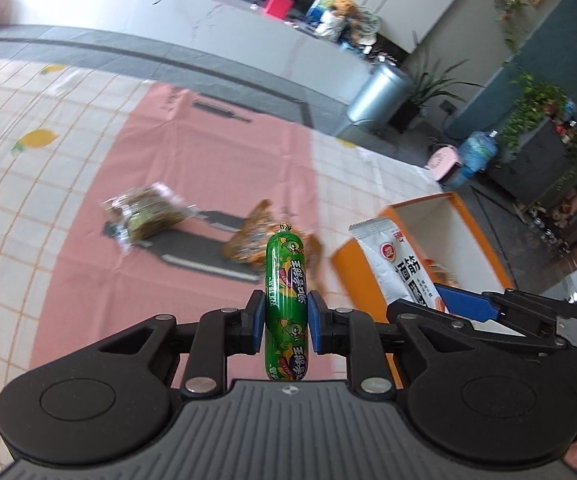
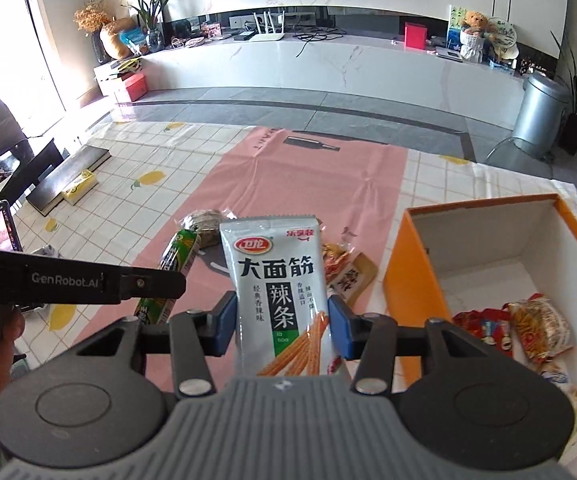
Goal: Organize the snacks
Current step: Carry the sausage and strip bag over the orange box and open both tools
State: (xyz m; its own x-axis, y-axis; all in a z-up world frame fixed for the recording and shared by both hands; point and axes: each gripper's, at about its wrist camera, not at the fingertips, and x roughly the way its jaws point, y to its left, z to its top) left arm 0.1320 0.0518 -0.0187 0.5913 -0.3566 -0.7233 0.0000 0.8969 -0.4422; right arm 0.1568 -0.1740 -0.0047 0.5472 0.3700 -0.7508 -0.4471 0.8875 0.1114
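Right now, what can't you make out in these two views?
- Left wrist view: the two loose snack packs on the pink mat, clear-wrapped brown one and orange one, are motion-blurred; labels unreadable.
- Right wrist view: orange-walled cardboard box, near corner hidden by the tool body.
- Right wrist view: green sausage stick, middle covered by the other tool.

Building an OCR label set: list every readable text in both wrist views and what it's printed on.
"GenRobot.AI": side of the left gripper.
"大面筋", "辣条", "卫龙": white packet in the right gripper.
Small vertical lines on that packet: too small to read reliably.
Green sausage in the left gripper: wrapper text sideways, not reliably readable.
Brown packet on the pink mat: label blurred.
Snacks in the orange box: unreadable.
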